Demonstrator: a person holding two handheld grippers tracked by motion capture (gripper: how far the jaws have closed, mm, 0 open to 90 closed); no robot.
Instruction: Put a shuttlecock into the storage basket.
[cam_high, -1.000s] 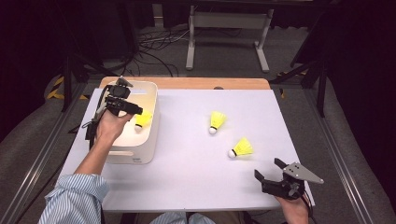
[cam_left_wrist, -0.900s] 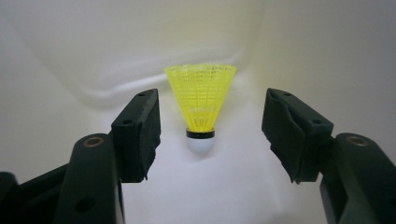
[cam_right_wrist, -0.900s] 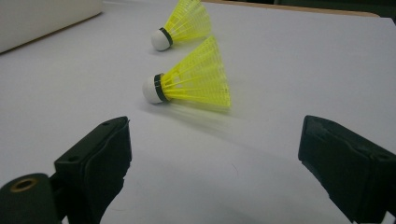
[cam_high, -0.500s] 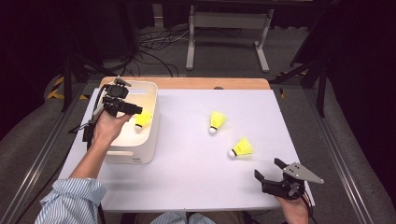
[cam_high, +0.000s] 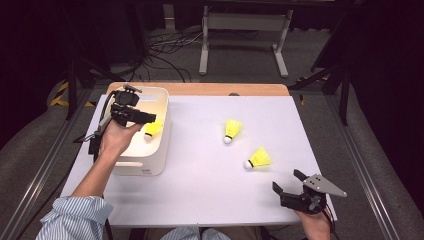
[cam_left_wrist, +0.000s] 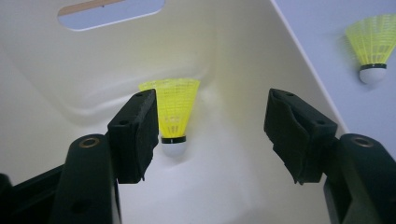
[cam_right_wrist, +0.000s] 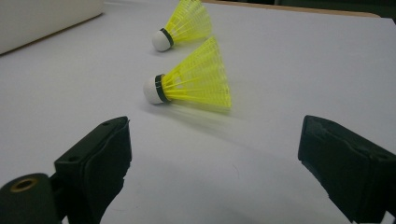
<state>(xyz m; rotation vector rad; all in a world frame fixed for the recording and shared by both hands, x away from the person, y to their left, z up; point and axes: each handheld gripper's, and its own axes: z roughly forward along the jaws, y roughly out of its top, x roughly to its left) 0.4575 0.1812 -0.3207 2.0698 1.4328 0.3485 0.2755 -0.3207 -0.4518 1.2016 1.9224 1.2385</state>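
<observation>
I am holding the right gripper (cam_high: 292, 186) low at the near right corner of the table (cam_high: 200, 190), its jaws spread wide and gripping nothing. Just beyond it, the nearest shuttlecock (cam_right_wrist: 191, 84) is lying on its side on the white surface, cork toward my left in the right gripper view, and a second shuttlecock (cam_high: 231, 130) is lying a little farther back, apart from the first.

Farther off on the left, I am keeping the left gripper (cam_high: 131, 115) over the cream bin (cam_high: 145, 167), jaws also wide open and empty. A third shuttlecock (cam_left_wrist: 172, 119) is sitting inside the bin against its far wall, cork down, showing between my jaws but not touched by them.

My guess is that I am collecting shuttlecocks into the bin. The risk I am watching: these are light and round-skirted, so a jaw nudging the nearest one sideways could roll it away, and closing hard on the skirt could crush it. Lifting the left gripper carelessly could also clip the bin's rim.
</observation>
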